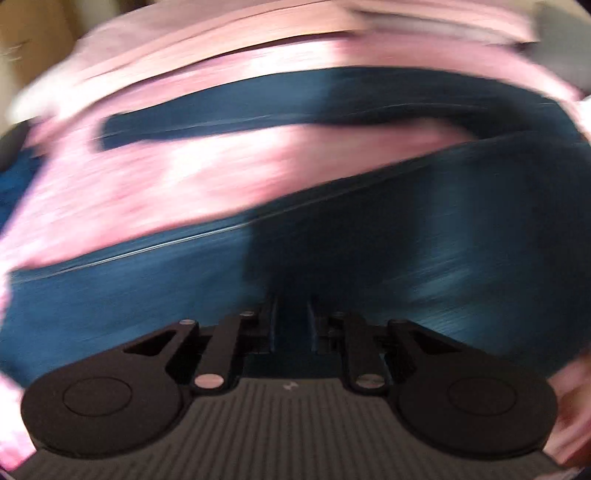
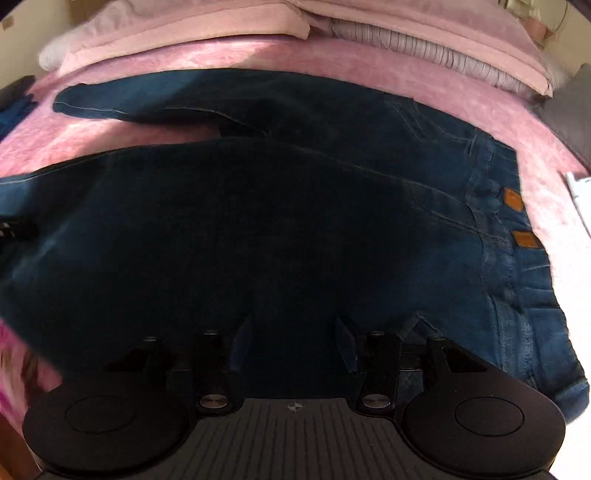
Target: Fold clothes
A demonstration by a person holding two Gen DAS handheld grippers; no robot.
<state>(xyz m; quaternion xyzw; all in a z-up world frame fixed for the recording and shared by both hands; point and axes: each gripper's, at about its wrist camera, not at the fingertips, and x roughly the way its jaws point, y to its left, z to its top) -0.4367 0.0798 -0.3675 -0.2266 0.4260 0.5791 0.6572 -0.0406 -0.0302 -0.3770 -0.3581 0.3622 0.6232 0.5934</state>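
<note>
Denim everywhere – a pair of dark blue jeans is spread across a pink fuzzy blanket on what looks like a bed. In the right wrist view the two legs run off to the left, with a wedge of pink showing between them, and the waistband sits over on the right, where two small orange-brown patches show near the belt line. Behind the jeans, at the far edge, there's a stack of pale pink folded bedding and a ribbed lilac piece tucked in with it.

Right gripper hangs over the dark middle of the jeans with its fingers fairly wide apart; I see only denim past the gap, nothing pinched.

Left gripper – that view is heavily motion-blurred, so take it with salt. Its fingers sit narrow, just a slim gap, above blue denim. I can't tell whether any fabric is caught between them. A pale seam line runs diagonally across the leg in front of it, with pink blanket beyond.
</note>
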